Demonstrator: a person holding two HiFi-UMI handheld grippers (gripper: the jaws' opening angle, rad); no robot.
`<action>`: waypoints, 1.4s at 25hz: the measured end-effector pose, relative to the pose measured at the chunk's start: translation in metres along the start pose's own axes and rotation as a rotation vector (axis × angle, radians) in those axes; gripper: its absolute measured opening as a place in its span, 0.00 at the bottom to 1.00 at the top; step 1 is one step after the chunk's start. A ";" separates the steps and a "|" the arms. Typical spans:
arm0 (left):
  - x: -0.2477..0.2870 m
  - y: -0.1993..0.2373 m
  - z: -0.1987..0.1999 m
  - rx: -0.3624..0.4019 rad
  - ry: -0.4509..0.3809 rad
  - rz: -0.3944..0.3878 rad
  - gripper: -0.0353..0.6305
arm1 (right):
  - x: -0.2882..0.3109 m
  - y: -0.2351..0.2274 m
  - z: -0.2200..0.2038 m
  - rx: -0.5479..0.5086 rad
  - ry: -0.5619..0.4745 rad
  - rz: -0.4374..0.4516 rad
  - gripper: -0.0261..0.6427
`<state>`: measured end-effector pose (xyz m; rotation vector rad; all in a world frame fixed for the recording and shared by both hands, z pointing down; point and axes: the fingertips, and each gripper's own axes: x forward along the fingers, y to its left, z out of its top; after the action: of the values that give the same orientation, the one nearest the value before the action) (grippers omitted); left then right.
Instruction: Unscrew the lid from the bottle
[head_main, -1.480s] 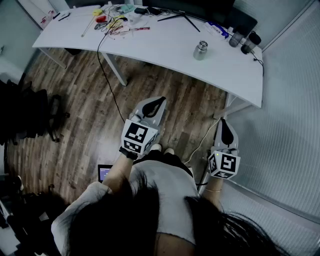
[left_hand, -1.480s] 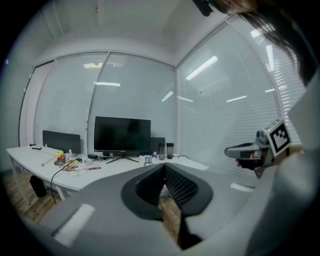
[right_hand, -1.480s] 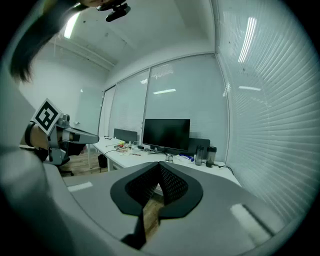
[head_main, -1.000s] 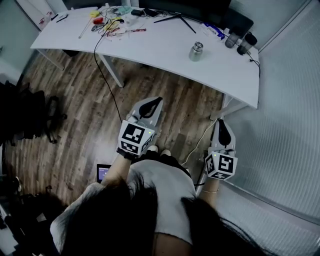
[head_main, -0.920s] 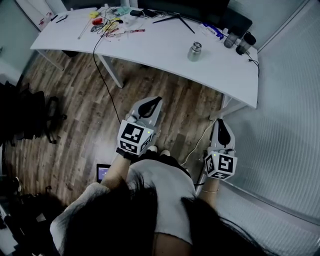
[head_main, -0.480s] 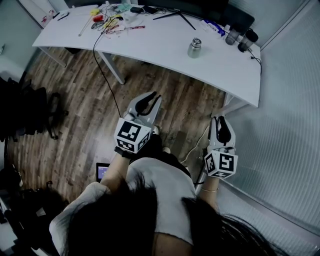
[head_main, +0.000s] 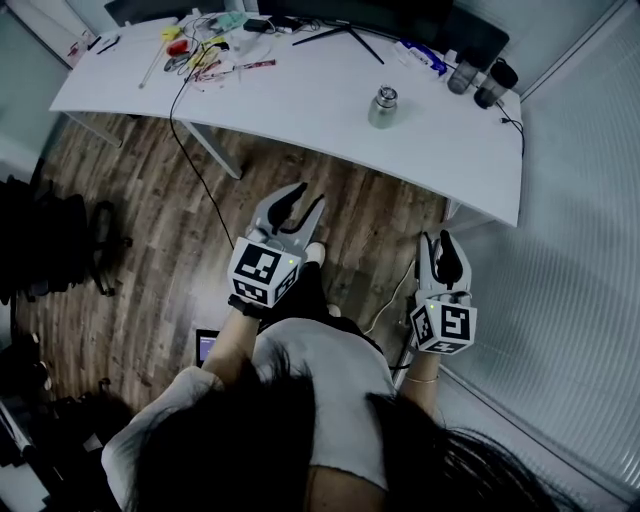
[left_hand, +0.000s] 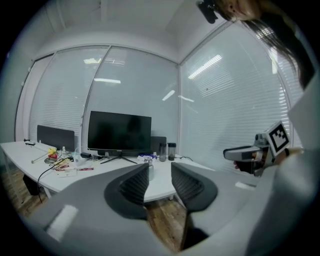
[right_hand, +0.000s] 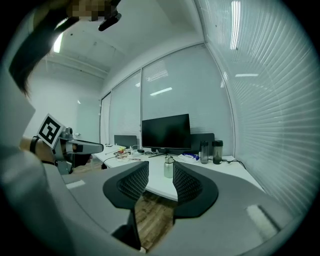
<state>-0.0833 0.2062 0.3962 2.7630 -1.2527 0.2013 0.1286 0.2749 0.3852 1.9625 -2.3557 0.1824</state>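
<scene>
Big white table (head_main: 300, 95) at twelve o'clock, well apart from me across the wood floor (head_main: 150, 220). The left gripper (head_main: 308, 198) is at my eleven and the right gripper (head_main: 442, 246) at my one. Both sets of jaws have just been opening: the left shows a narrow gap, the right a wider one, and nothing is held in either. The steel bottle (head_main: 381, 108) stands upright near the table's front edge, at one o'clock from the left gripper and eleven from the right. Its lid (head_main: 385, 95) is on. I'd come in level, clamp one gripper low on the body and set the other square on the lid, then twist. I reckon a skewed grip would tip it.
</scene>
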 end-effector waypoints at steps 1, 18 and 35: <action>0.010 0.006 0.000 -0.002 0.003 -0.007 0.28 | 0.011 -0.002 0.000 0.002 0.005 0.000 0.23; 0.116 0.129 0.029 -0.006 -0.003 -0.092 0.31 | 0.179 0.003 0.030 0.033 0.015 0.007 0.31; 0.166 0.145 0.014 -0.052 0.046 -0.187 0.33 | 0.234 -0.011 0.030 0.049 0.048 -0.024 0.32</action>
<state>-0.0828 -0.0142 0.4145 2.7923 -0.9674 0.2115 0.0971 0.0409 0.3864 1.9833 -2.3182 0.2852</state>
